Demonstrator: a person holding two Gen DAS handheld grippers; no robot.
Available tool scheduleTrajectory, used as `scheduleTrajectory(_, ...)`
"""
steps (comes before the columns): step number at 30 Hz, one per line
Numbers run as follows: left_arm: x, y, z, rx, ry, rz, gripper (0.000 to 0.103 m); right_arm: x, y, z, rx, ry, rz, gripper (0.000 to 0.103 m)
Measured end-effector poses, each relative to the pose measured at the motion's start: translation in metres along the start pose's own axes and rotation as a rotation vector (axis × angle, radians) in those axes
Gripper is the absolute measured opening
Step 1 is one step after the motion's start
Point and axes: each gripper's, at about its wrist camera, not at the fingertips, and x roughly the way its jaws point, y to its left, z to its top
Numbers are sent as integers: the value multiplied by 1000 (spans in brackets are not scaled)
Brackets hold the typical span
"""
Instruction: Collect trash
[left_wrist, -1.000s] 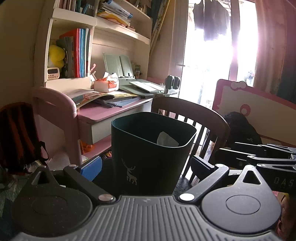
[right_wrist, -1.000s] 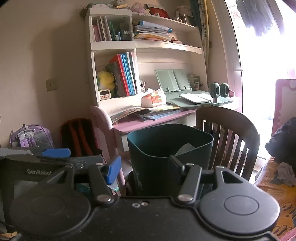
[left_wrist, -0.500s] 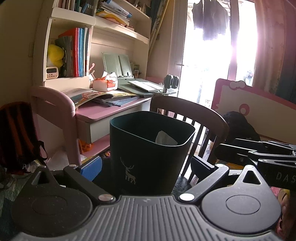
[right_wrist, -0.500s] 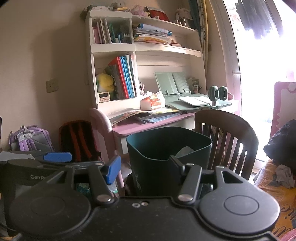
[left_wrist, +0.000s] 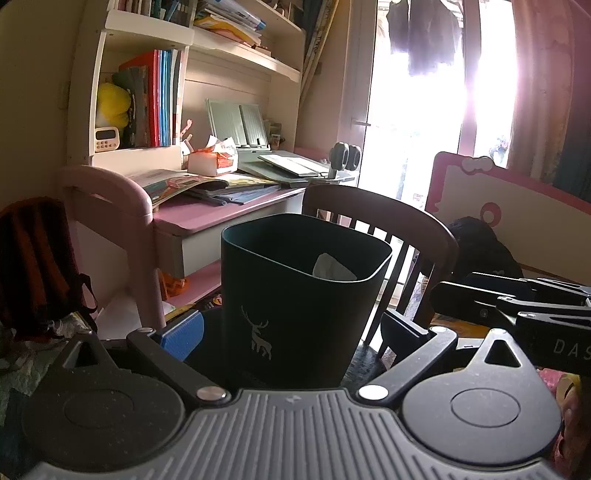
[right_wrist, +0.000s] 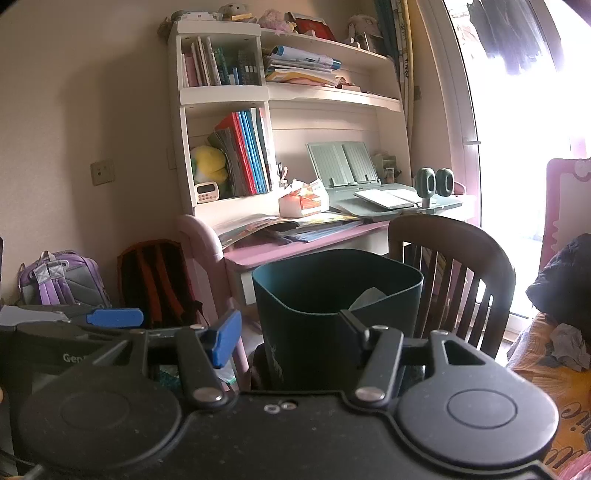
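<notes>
A dark green bin (left_wrist: 295, 295) with a white deer print stands upright just beyond both grippers; the same bin (right_wrist: 314, 288) fills the middle of the right wrist view. A crumpled white paper (left_wrist: 332, 267) lies inside it against the far wall, and shows as the paper (right_wrist: 369, 297) from the right. My left gripper (left_wrist: 291, 330) is open, its fingers spread to either side of the bin's lower part without touching it. My right gripper (right_wrist: 288, 328) is open wide and holds nothing. Each gripper appears at the edge of the other's view.
A dark wooden chair (right_wrist: 450, 236) stands right behind the bin, in front of a pink desk (left_wrist: 207, 218) covered with books. An orange-black backpack (right_wrist: 155, 273) and a purple one (right_wrist: 59, 280) lean at the left. A bed with a crumpled grey piece (right_wrist: 569, 347) lies at the right.
</notes>
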Motion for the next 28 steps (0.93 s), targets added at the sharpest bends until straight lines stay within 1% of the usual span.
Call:
scheduleTrajectory(10, 0, 2, -2, -16, 6, 1, 103, 1, 0, -1, 3, 3, 1, 57)
scheduleTrajectory(14, 1, 3, -1, -31, 14, -10, 103, 1, -1, -1, 4, 1, 3, 57)
scheduleTrajectory(28, 0, 1, -4, -42, 26, -6, 103, 1, -1, -3, 9, -1, 3, 57)
